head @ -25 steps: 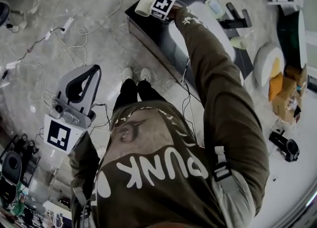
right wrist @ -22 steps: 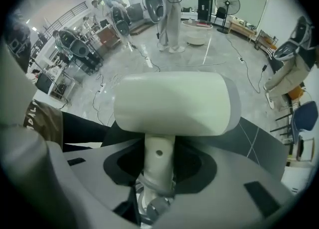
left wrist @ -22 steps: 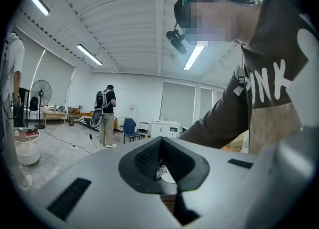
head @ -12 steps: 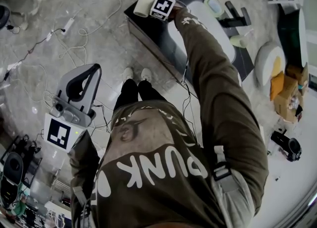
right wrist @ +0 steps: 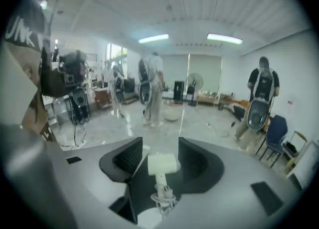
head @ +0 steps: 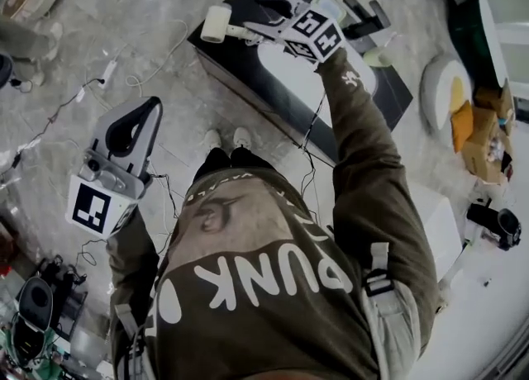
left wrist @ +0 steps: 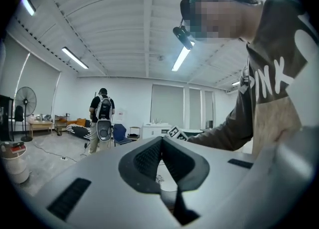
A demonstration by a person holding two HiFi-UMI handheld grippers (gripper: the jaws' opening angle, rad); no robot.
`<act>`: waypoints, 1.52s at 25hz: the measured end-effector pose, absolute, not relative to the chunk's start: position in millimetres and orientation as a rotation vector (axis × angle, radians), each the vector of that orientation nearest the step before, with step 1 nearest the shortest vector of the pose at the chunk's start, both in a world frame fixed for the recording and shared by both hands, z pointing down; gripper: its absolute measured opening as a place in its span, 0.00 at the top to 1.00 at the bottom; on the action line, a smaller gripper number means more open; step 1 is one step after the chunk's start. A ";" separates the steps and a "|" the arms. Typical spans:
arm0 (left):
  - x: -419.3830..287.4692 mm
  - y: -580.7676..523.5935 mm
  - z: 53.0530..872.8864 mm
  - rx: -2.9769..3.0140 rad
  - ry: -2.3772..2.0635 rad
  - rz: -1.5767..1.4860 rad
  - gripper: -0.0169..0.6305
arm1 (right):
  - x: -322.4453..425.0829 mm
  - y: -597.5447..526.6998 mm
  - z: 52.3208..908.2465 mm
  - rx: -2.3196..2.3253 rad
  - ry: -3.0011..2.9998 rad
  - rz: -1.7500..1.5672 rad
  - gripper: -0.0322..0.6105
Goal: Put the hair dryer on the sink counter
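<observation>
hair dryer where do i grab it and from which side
Grip the hair dryer by its slim handle, not the fat barrel, above the coiled cord at its foot. Come from the handle's end with a jaw on each side, where the right gripper is; its jaws are opening with the dryer between them.

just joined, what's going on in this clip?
A person is working two handheld grippers. The right gripper reaches over the black sink counter. Its jaws are opening around the white hair dryer, whose handle sits between the pads without being pinched. The dryer appears to lie at a corner of the counter, so the drop-off looks about done. The left gripper is shut and empty, held low at the person's side.
</observation>
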State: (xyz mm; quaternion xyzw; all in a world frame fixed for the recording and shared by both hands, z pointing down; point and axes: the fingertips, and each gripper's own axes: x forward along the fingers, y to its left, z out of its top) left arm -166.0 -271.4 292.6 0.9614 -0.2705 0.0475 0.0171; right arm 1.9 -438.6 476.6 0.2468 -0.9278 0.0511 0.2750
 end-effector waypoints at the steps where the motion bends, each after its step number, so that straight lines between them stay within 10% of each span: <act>1: -160.1 -273.6 288.9 3.008 -0.822 0.139 0.97 | 3.8 -423.4 443.7 0.724 -2.573 0.076 0.60; 9: -109.0 -275.3 263.6 3.126 -0.668 0.067 0.97 | 3.5 -296.3 280.1 1.169 -2.921 -0.355 0.93; 38: -85.2 -264.0 276.5 3.131 -0.581 0.084 0.97 | -5.7 -249.6 281.8 1.250 -2.930 -0.199 0.94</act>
